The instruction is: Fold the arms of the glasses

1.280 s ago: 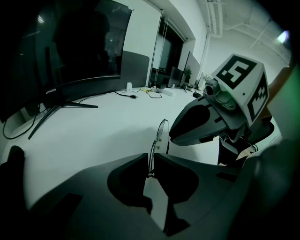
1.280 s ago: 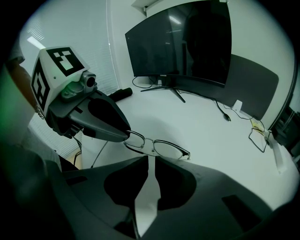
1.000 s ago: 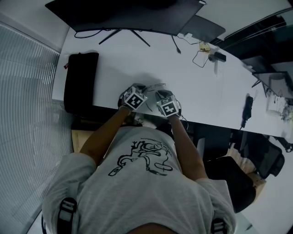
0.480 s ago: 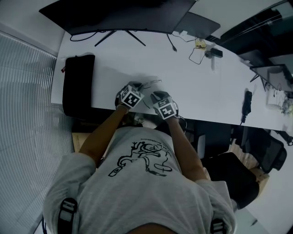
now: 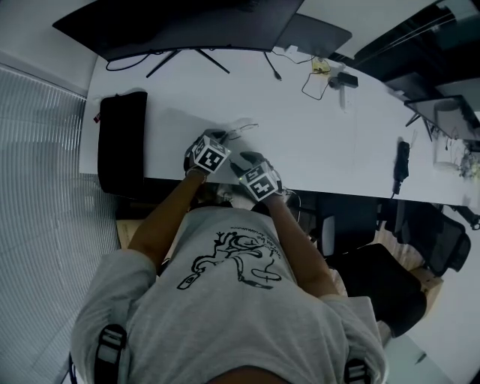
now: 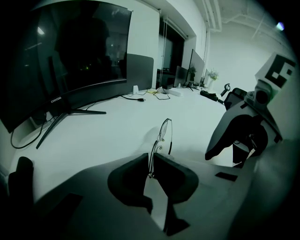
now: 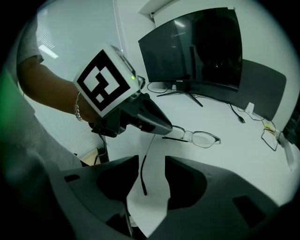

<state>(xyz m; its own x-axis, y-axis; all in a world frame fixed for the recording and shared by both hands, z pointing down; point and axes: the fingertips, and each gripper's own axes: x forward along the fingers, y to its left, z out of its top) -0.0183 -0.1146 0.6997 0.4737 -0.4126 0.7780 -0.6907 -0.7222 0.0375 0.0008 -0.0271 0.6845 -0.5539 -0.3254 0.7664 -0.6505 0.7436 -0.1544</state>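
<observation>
Broadly, a white bench (image 5: 315, 142) carries everything, with a wide dark monitor (image 5: 187, 22) along its far edge, stand legs splayed well apart from the work. A long black bag (image 5: 120, 142) lies at the left end, clear of the hands. Loose cables (image 5: 319, 79) trail on the far right.

Near the front edge, the left tool (image 6: 151, 164) is clamped on the glasses (image 7: 201, 138) at one end of the frame, holding them edge-up just above the bench. Its body covers that corner of the frame from the right side.

The right tool (image 7: 152, 161) sits just beside it. Its jaws have just been opening and stand apart. One thin arm (image 7: 142, 173) of the glasses hangs down between them, neither pad pressing on it.
</observation>
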